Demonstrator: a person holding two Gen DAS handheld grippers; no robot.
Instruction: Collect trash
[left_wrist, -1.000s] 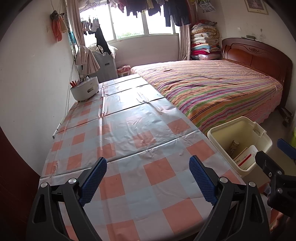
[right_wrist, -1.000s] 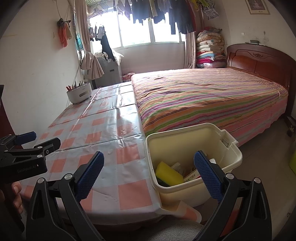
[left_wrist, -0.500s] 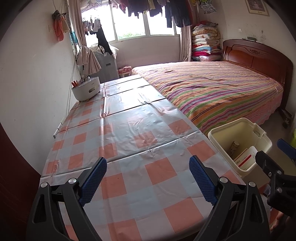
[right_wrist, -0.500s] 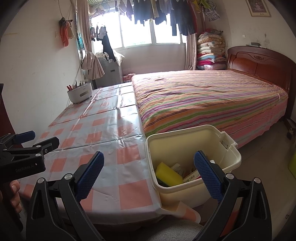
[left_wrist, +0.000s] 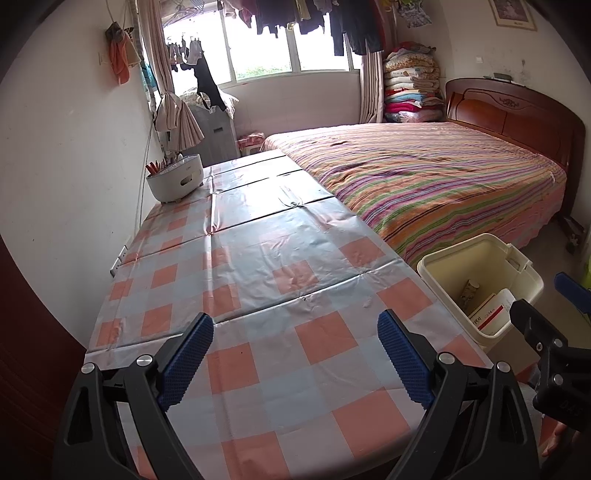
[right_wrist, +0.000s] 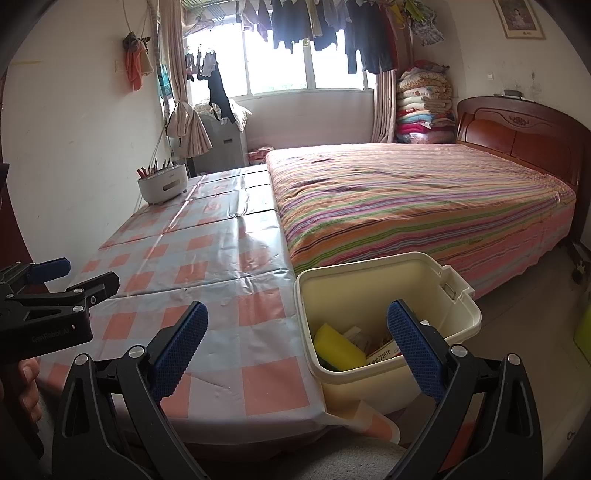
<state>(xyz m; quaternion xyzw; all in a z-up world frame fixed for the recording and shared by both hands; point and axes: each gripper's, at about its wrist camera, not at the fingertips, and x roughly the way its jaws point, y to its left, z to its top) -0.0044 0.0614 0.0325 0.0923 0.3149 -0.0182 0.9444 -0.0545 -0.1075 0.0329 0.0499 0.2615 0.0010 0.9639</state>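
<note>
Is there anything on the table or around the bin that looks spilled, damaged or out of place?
Nothing stands out. The tablecloth is only creased, the white pot stands upright, and the trash lies inside the bin.

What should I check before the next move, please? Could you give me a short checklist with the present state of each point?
1. Left gripper is open and holds nothing: ok.
2. Right gripper is open and holds nothing: ok.
3. Bin stands upright beside the table, mouth open: ok.
4. Trash is inside the bin, a yellow sponge and a white box with red print: ok.
5. Table has no loose trash on the visible cloth; only the white holder stands at its far end: ok.
6. Trash on the floor or under the table: cannot tell, mostly hidden.
</note>
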